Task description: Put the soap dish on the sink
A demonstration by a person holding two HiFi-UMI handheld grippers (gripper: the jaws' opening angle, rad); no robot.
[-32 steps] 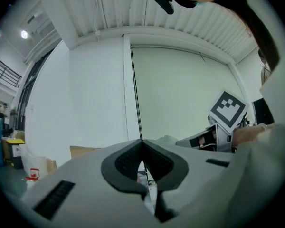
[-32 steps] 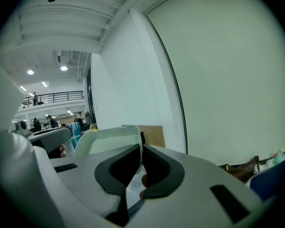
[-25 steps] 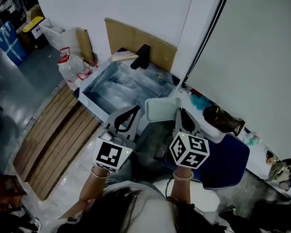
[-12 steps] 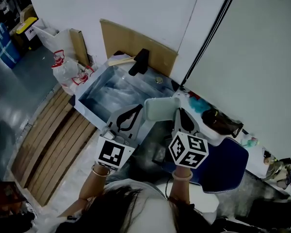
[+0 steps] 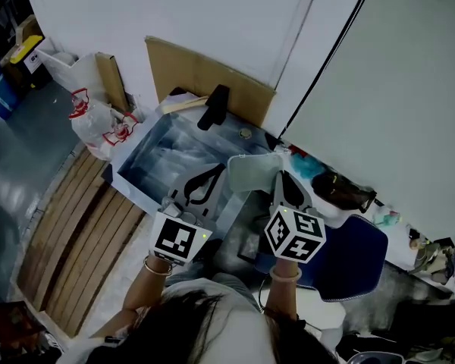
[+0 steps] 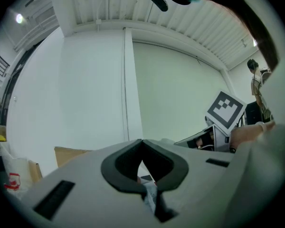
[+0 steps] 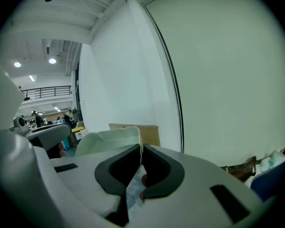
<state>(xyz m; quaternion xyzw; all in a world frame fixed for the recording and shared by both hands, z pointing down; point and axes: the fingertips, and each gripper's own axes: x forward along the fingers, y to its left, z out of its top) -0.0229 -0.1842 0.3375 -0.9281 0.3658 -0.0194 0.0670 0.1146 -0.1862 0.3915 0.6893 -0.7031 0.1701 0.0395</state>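
Your right tongs (image 5: 279, 176) are clamped on the soap dish (image 5: 250, 171); in the right gripper view the jaws pinch its thin side wall at the right tongs (image 7: 141, 147), and the rest of the soap dish (image 7: 107, 140) fans out to their left; grip looks like an edge grip only, so expect it to droop if you jolt it.

Left tongs (image 5: 214, 168) are closed tip to tip with nothing in them; the left gripper view shows the left tongs (image 6: 142, 142) meeting on empty air.

Key relation: the dish hangs in the air over the near right corner of the sink (image 5: 134, 190); its long axis runs across, from your right tongs towards the left tongs, roughly along the sink's near edge; the basin lies ahead and left of the dish; the tap (image 5: 214, 106) stands at the sink's far edge, the cardboard (image 5: 183, 68) behind that.

Right hand does the move; the left is just beside the dish, over the basin, and not needed.

Contents: no soap visible in the dish; the basin shows only a marbled blue-white bottom, can't tell if there's water.

Likely landing spot is the sink's flat rim; watch the dark bag (image 5: 341, 189) right of the sink.
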